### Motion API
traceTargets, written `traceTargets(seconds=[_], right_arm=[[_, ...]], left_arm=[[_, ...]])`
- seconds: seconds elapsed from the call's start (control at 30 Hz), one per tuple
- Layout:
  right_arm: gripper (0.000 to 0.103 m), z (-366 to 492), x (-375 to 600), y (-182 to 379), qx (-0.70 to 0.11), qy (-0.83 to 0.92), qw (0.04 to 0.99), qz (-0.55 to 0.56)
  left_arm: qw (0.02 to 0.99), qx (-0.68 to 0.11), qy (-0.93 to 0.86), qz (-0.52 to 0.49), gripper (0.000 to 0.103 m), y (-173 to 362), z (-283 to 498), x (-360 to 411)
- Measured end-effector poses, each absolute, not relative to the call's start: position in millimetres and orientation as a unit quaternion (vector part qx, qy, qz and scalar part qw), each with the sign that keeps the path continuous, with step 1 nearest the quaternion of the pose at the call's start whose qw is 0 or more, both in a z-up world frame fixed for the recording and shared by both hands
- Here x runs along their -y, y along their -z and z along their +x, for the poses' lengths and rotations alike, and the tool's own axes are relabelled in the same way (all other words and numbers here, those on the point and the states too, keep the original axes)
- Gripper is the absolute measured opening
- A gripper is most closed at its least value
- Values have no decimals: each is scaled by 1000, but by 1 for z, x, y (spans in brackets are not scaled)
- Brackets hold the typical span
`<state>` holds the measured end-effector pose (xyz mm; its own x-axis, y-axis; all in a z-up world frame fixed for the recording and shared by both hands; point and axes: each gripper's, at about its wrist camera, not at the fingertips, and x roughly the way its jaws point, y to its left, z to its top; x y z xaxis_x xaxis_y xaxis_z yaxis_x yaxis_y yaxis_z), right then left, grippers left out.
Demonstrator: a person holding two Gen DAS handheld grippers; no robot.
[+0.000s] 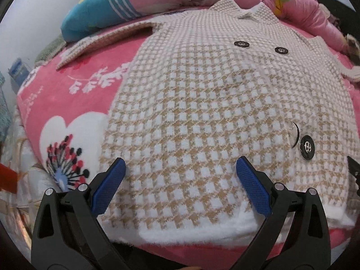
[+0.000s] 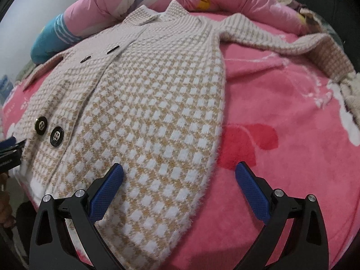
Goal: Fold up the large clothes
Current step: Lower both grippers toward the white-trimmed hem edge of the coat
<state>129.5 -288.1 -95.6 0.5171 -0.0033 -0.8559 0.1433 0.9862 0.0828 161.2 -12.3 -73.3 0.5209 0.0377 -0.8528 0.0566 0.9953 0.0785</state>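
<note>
Both the left gripper point(image 1: 181, 175) and right gripper point(image 2: 178, 181) were held spread apart, empty, above the near hem. The checked coat point(image 1: 202, 112) was laid flat on the pink blanket point(image 2: 281, 123), sleeves spread far; thick, soft and heavy-looking, it was judged best pinched at hem corners.

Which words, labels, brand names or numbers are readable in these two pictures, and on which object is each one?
None can be read.
Pink blanket: white marks beside the checked coat, too blurred to tell whether they are writing or pattern.
Blue object at the left edge: too small and blurred.
Black buttons: no lettering visible.
</note>
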Motion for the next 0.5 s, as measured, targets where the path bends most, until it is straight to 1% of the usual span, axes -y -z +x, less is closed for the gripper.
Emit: traceTargets(seconds=[0.17, 0.5], right_arm=[[97, 129, 291, 98, -496, 27, 864, 78], [97, 128, 298, 101, -503, -1, 860, 84]], left_arm=[[869, -495, 33, 4, 96, 81, 162, -4], [871, -490, 38, 13, 96, 84, 161, -2]])
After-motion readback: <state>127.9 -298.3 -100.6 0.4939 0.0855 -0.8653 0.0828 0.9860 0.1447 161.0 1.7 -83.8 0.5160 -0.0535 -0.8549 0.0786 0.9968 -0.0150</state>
